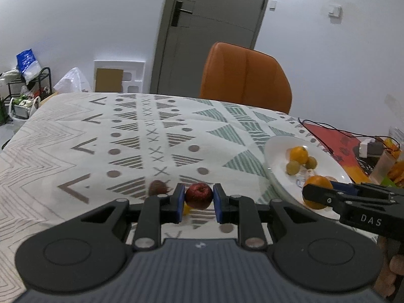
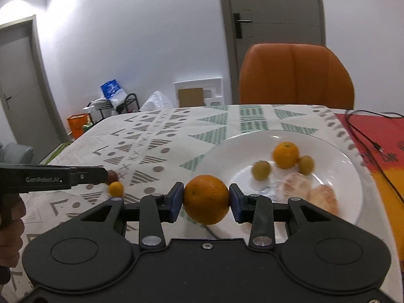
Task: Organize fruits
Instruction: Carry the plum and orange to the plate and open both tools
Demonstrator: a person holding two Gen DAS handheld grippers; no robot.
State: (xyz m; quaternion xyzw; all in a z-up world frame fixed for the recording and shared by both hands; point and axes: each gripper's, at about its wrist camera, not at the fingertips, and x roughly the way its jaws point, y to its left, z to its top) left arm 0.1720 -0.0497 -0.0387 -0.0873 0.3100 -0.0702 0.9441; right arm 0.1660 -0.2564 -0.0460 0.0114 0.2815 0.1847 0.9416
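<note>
Dark red and slightly wrinkled, a small apple (image 1: 199, 196) clamped between the blue pads (image 1: 179, 203) of the left gripper (image 1: 198, 203), lifted just above the tablecloth (image 1: 75, 136). Woven cloth, cream, printed with grey and green striped triangles, dots, crosses and chevrons. Just left of the apple, a blurred brown round fruit (image 1: 157, 188) on the cloth; below the apple, a sliver of a small yellow-orange fruit (image 1: 186, 209), seen more fully from the right wrist camera as a small round ball (image 2: 116, 189) lying on the cloth.

Dimpled orange peel, round and matte: a large orange (image 2: 206, 199) pinched between the blue pads (image 2: 236, 205) of the right gripper (image 2: 206, 203), held over the near rim of a glossy white plate (image 2: 335, 149). On the plate, smooth and shallow: a smaller orange (image 2: 285, 155) with a dimpled top, two little yellow-green round fruits (image 2: 261, 170) on either side of it, the right one touching it, and two pale peeled citrus pieces (image 2: 298, 185) with a fibrous surface, lying side by side near the front.

Matte black plastic on both grippers, ribbed grey housing on the left one. Beyond the table, an orange padded chair (image 1: 246, 78) with a centre seam, a grey door (image 1: 214, 25) with a black handle. At the right edge of the table, a red patterned cloth (image 2: 378, 136) with a thin black cable (image 2: 363, 136) trailing across it.
</note>
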